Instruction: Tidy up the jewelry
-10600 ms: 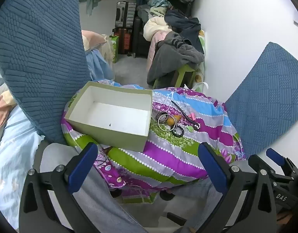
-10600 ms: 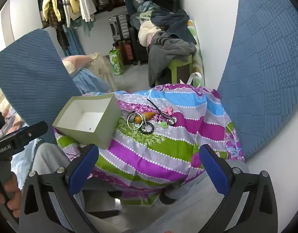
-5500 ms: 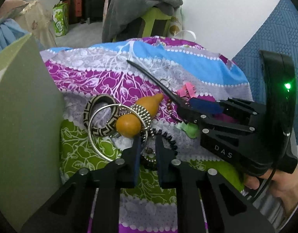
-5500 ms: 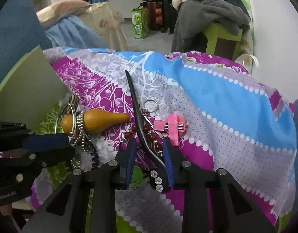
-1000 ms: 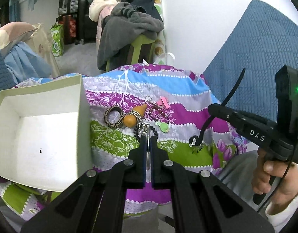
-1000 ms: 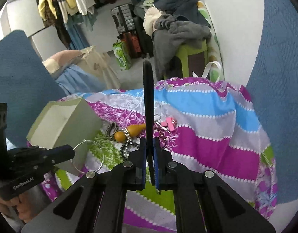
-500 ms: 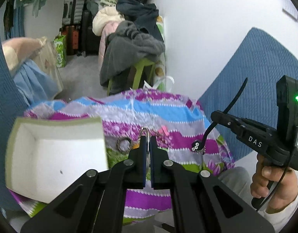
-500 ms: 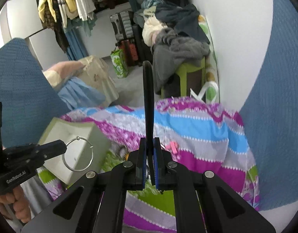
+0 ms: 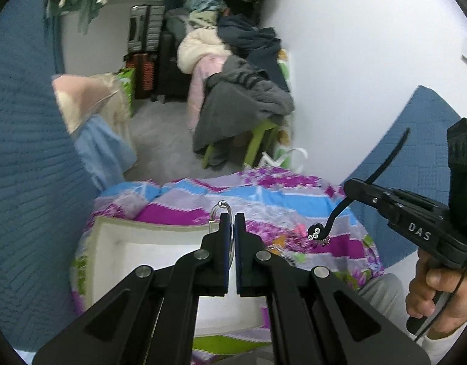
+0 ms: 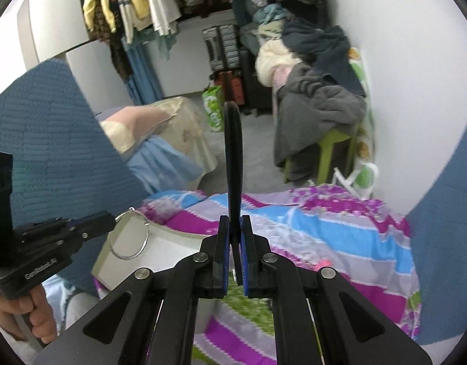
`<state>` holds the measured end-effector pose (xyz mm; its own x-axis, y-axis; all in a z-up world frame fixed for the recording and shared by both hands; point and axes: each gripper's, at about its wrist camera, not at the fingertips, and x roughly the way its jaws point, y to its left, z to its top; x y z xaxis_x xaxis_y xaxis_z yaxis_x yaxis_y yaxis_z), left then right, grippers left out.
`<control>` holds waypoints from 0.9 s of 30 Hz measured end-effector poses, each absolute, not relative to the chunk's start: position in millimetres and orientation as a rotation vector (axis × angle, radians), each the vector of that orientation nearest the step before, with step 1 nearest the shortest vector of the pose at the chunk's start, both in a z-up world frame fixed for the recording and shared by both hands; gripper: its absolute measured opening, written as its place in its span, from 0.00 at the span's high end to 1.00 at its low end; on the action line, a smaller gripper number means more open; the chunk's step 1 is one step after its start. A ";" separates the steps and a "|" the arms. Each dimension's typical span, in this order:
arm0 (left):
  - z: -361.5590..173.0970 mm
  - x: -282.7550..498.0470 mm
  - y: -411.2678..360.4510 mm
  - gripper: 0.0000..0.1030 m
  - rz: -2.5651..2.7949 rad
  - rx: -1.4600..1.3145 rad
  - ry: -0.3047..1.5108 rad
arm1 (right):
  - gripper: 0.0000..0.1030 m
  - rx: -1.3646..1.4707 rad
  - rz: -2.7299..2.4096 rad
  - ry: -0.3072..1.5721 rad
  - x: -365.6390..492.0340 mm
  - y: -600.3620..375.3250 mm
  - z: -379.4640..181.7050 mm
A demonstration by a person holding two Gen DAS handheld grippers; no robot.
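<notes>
Left gripper [image 9: 232, 228] clamped thin silver ring [image 10: 128, 237], held above open box [image 9: 142, 255]. Right gripper [image 10: 233, 237] clamped black strip [image 10: 233, 158], rhinestone end dangling over patterned quilt [image 9: 294, 200]. Risk: ring pinched only at rim, could swing, twist free, miss box; dangling strip could snag quilt.

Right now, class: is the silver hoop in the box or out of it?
Out. The left gripper is shut on the silver hoop, which hangs in the air beside the box, not inside it.
</notes>
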<state>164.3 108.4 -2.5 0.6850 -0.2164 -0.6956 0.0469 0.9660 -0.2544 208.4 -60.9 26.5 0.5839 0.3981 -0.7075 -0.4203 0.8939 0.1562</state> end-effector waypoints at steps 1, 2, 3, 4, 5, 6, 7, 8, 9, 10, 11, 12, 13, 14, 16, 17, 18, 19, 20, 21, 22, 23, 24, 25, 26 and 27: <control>-6.8 162.8 115.0 0.99 -0.142 -0.230 0.808 | 0.95 -0.031 0.491 0.830 207.7 -52.8 21.7; -13.2 160.5 123.0 0.99 -0.133 -0.239 0.814 | 0.95 -0.036 0.505 0.844 206.8 -44.0 15.8; -17.2 159.6 127.1 0.99 -0.128 -0.244 0.819 | 0.95 -0.041 0.513 0.856 205.8 -36.9 10.4; -23.9 157.4 134.4 0.99 -0.118 -0.253 0.827 | 0.95 -0.047 0.528 0.873 204.2 -27.2 2.3; -31.4 155.1 140.4 0.99 -0.113 -0.262 0.836 | 0.95 -0.050 0.536 0.884 202.8 -21.0 -2.4; -35.8 153.0 144.3 0.99 -0.111 -0.265 0.842 | 0.95 -0.054 0.545 0.897 200.8 -15.3 -8.6; -43.5 151.6 147.2 1.00 -0.106 -0.264 0.851 | 0.95 -0.060 0.553 0.913 199.4 -8.4 -15.8; -47.7 150.6 148.9 1.00 -0.103 -0.263 0.859 | 0.95 -0.064 0.561 0.929 197.7 -2.1 -23.6; -54.5 150.0 151.0 1.00 -0.103 -0.263 0.872 | 0.95 -0.069 0.570 0.948 196.3 4.6 -32.4; -62.9 148.7 152.4 1.00 -0.103 -0.265 0.886 | 0.95 -0.072 0.574 0.962 195.8 8.6 -38.5; -71.0 147.5 153.5 1.00 -0.101 -0.268 0.901 | 0.95 -0.078 0.579 0.980 195.0 13.6 -47.2; -76.8 146.0 154.7 1.00 -0.101 -0.274 0.913 | 0.95 -0.084 0.582 0.999 194.2 18.3 -56.1; -82.0 144.7 155.9 1.00 -0.102 -0.283 0.921 | 0.95 -0.088 0.583 1.014 193.5 21.7 -62.9; -86.6 143.4 157.1 1.00 -0.102 -0.291 0.927 | 0.95 -0.096 0.586 1.032 193.3 24.9 -71.9; -95.7 141.1 160.2 1.00 -0.094 -0.302 0.943 | 0.95 -0.114 0.588 1.062 193.2 31.6 -88.3; -100.1 140.4 162.6 1.00 -0.092 -0.312 0.956 | 0.95 -0.118 0.588 1.072 193.5 32.7 -93.5; -102.3 140.0 163.5 1.00 -0.090 -0.318 0.963 | 0.95 -0.120 0.587 1.086 193.5 33.4 -99.0; -103.6 139.3 165.4 1.00 -0.086 -0.326 0.966 | 0.95 -0.118 0.589 1.100 193.5 34.4 -104.1; -104.0 137.7 167.0 1.00 -0.086 -0.333 0.963 | 0.95 -0.114 0.591 1.109 194.0 34.2 -107.4; -102.5 136.9 167.2 1.00 -0.086 -0.332 0.962 | 0.94 -0.113 0.590 1.112 194.7 33.2 -108.6; -101.6 136.4 168.2 1.00 -0.085 -0.329 0.963 | 0.93 -0.112 0.586 1.115 195.3 32.5 -107.7; -100.4 136.5 167.4 1.00 -0.085 -0.325 0.967 | 0.87 -0.106 0.581 1.117 196.4 30.8 -105.9; -98.2 136.6 166.6 1.00 -0.086 -0.322 0.971 | 0.78 -0.092 0.582 1.113 197.5 28.2 -102.4; -94.7 136.3 165.6 1.00 -0.088 -0.320 0.965 | 0.75 -0.085 0.585 1.106 198.1 27.3 -98.4; -90.5 135.8 164.5 1.00 -0.090 -0.314 0.955 | 0.73 -0.083 0.591 1.093 197.5 25.7 -92.4; -85.4 135.6 162.3 1.00 -0.085 -0.303 0.948 | 0.71 -0.086 0.595 1.079 196.8 23.7 -85.7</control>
<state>135.6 162.3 -85.4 0.5837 -0.2037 -0.7860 -0.0602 0.9545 -0.2921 196.8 23.7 -85.7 0.3328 0.4140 -0.8473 -0.4958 0.8411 0.2162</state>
